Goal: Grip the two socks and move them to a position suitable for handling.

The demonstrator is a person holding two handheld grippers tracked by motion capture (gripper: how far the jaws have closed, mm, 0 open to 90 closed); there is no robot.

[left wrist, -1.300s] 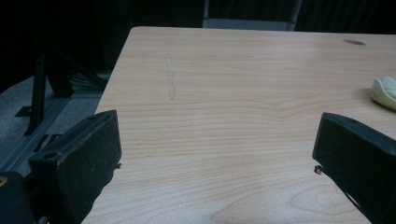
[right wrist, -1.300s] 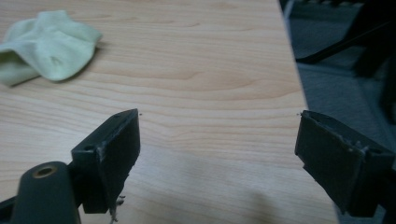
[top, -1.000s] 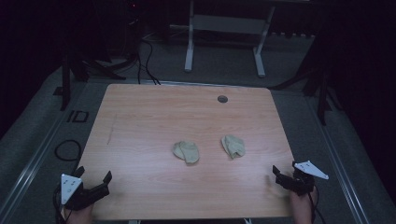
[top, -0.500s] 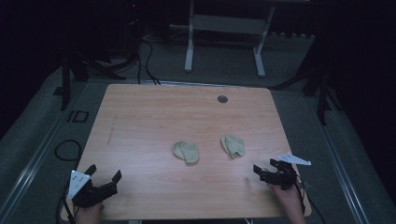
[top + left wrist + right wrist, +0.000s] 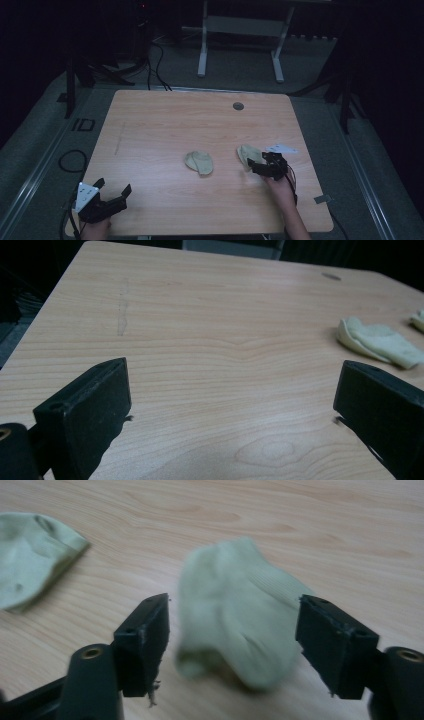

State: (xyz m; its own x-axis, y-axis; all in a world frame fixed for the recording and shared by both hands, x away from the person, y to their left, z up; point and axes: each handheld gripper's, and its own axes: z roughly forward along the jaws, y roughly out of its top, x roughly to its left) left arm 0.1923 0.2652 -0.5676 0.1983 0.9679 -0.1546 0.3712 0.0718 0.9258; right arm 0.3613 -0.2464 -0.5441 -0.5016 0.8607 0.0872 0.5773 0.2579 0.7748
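Two pale green socks lie near the middle of the wooden table: the left sock and the right sock. My right gripper has reached the right sock. Its jaws have just been closing, and the sock lies between the pads, which stand clear of it on both sides. The left sock is off to that gripper's left. My left gripper rests at the table's near left corner, jaws wide open over bare wood, with the left sock far off to its right.
A round grommet hole sits near the table's far edge. A faint scratch marks the left side. Beyond the table stand white desk legs, with cables on the floor. The table's right edge is close behind my right hand.
My right gripper has moved from the table's near right edge leftward and forward to the right sock, and its jaws have narrowed. The left gripper has barely shifted.
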